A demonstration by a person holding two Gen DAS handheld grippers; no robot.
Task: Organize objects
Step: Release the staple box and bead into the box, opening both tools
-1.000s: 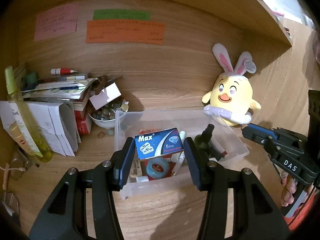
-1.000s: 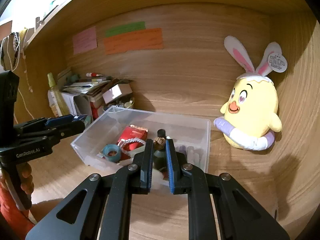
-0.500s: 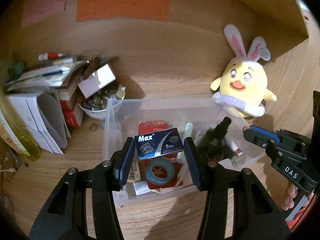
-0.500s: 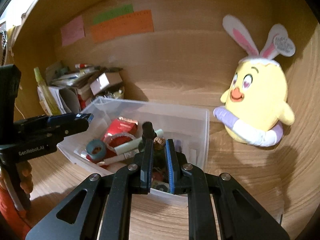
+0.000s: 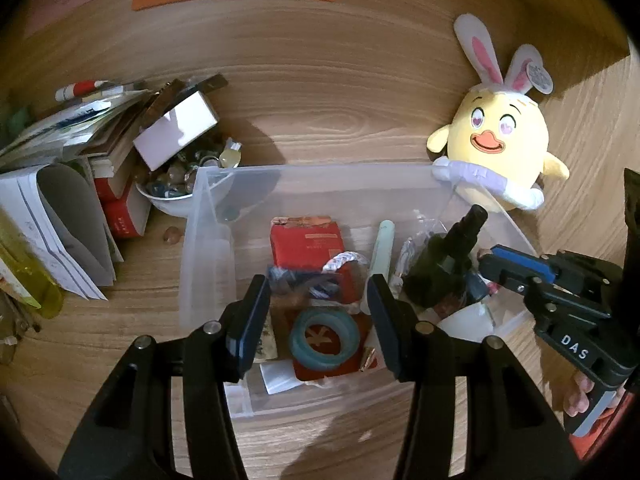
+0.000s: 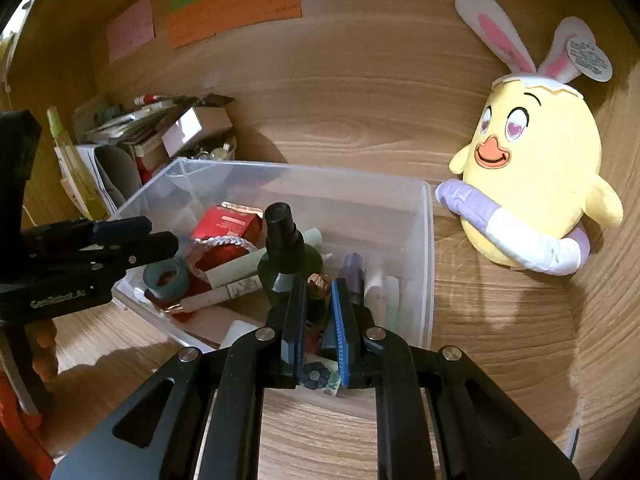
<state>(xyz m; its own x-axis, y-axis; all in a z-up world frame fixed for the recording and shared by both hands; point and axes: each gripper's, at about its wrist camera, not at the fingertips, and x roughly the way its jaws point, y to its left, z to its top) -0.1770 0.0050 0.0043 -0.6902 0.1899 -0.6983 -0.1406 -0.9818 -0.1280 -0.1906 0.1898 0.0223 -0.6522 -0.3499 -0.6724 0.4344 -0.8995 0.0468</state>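
Lower centre of the frame: the right gripper (image 6: 318, 300), black with blue pads, jaws closed on a small brown-topped figurine (image 6: 319, 282). Just behind it, a dark green bottle with black cap (image 6: 285, 254) stands in a clear plastic bin (image 6: 427, 248). Left edge: the left gripper (image 6: 158, 236) over the bin. Right: a yellow plush chick with rabbit ears (image 6: 532, 160). Upper left: orange paper note (image 6: 234, 10).

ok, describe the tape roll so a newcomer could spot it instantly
Start at the clear plastic bin beside the yellow plush chick. At the bin's near end, the teal tape roll lies flat on a red packet. It's the only ring-shaped item there, with red showing through its hole.
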